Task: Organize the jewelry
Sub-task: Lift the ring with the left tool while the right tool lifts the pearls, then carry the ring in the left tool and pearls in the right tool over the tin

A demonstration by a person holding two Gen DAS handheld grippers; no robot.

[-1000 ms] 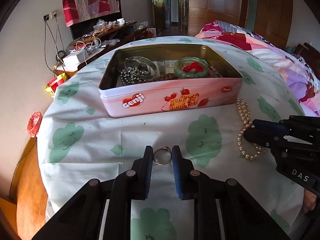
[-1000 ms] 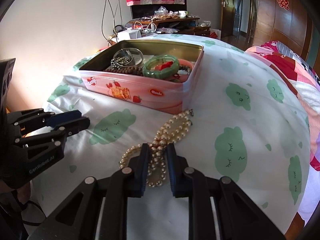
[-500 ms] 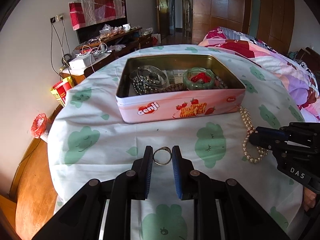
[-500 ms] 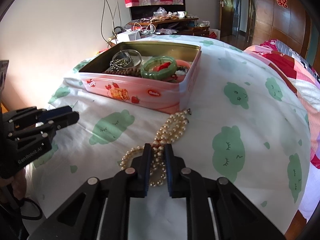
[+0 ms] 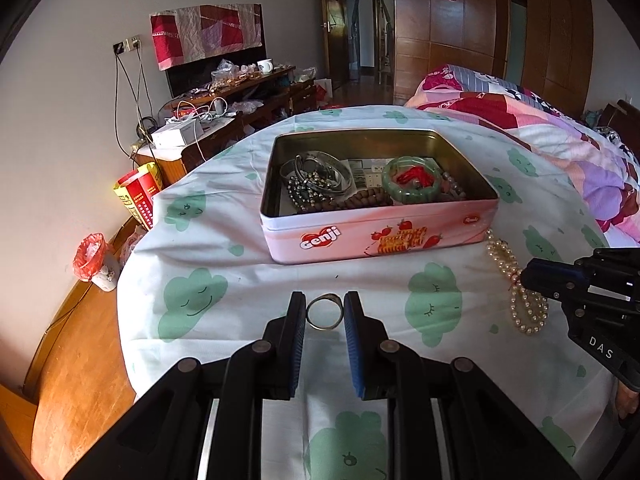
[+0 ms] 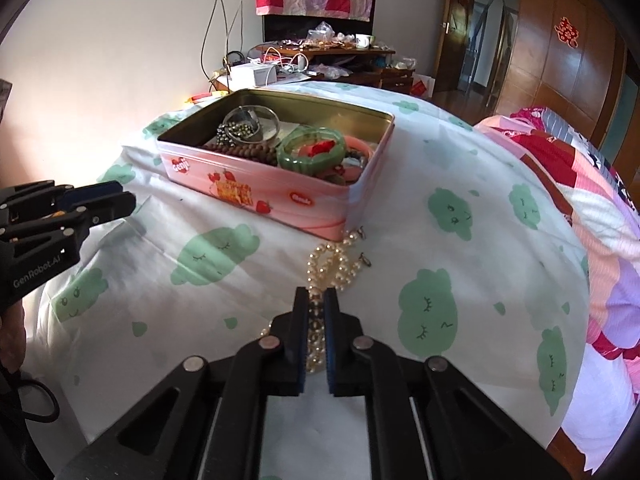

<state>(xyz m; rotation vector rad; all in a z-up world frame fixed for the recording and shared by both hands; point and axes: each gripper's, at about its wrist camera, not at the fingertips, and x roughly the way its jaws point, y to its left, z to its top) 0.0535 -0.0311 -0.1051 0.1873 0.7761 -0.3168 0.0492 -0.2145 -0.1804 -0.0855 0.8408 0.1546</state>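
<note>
Since the earlier frames: right jaws narrowed from loosely spread to pressed onto the pearl strand; left gripper raised, ring carried with it, tin now farther ahead.

Left gripper point(image 5: 324, 312): jaws pinching a gold ring point(image 5: 324, 311), held upright between the blue pads, above the cloud-print bedsheet point(image 5: 192, 292).

Straight ahead of the left jaws: pink tin point(image 5: 376, 236), open, on the sheet. Inside, left to right: silver bangles point(image 5: 320, 170), dark bead strands point(image 5: 344, 202), green bangle point(image 5: 412, 180).

Right of the left jaws: pearl necklace point(image 6: 334, 264), coiled on the sheet just beside the tin's near corner, one end touching it.

Right gripper point(image 6: 316, 300): jaws closed on a section of the pearl necklace; remainder of the strand lying ahead of the tips, a few beads visible behind them.
</note>
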